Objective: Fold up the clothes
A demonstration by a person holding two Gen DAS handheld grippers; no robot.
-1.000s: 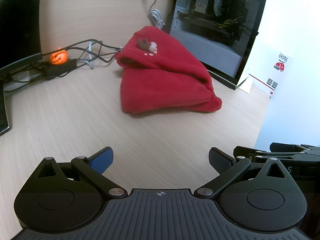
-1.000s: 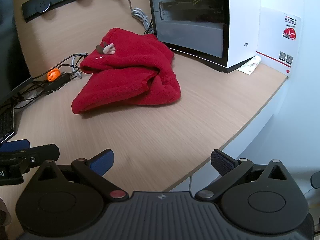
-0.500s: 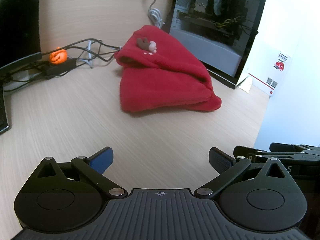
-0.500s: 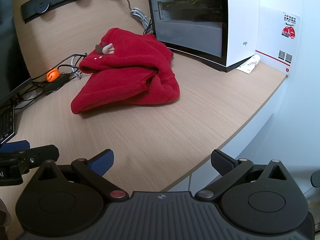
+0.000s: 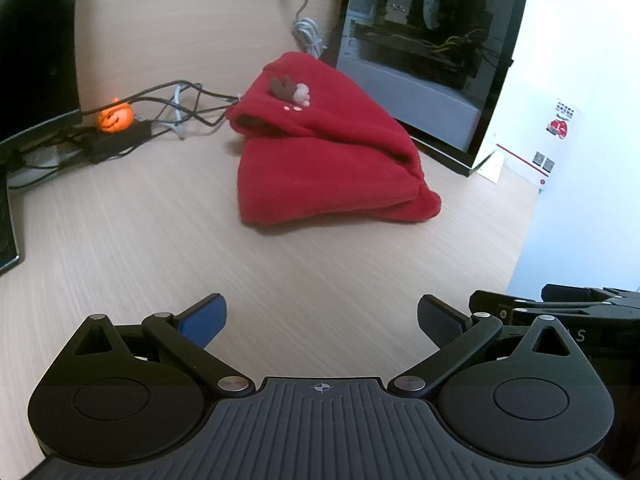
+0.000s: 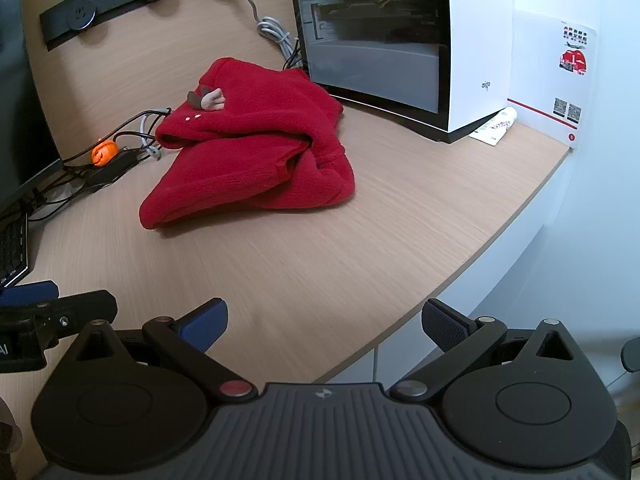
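Meanwhile, both the left gripper and right gripper hung spread and empty above the wooden desk, well short of the folded red fleece garment.

- Both views are evenly, softly lit; the white wall is nearly washed out.
- Straight edges are bowed by fisheye distortion.
- Slight blur is seen throughout.

The red garment is viewed from low over the desk by both wrist cameras, left view nearer, right view from its right.
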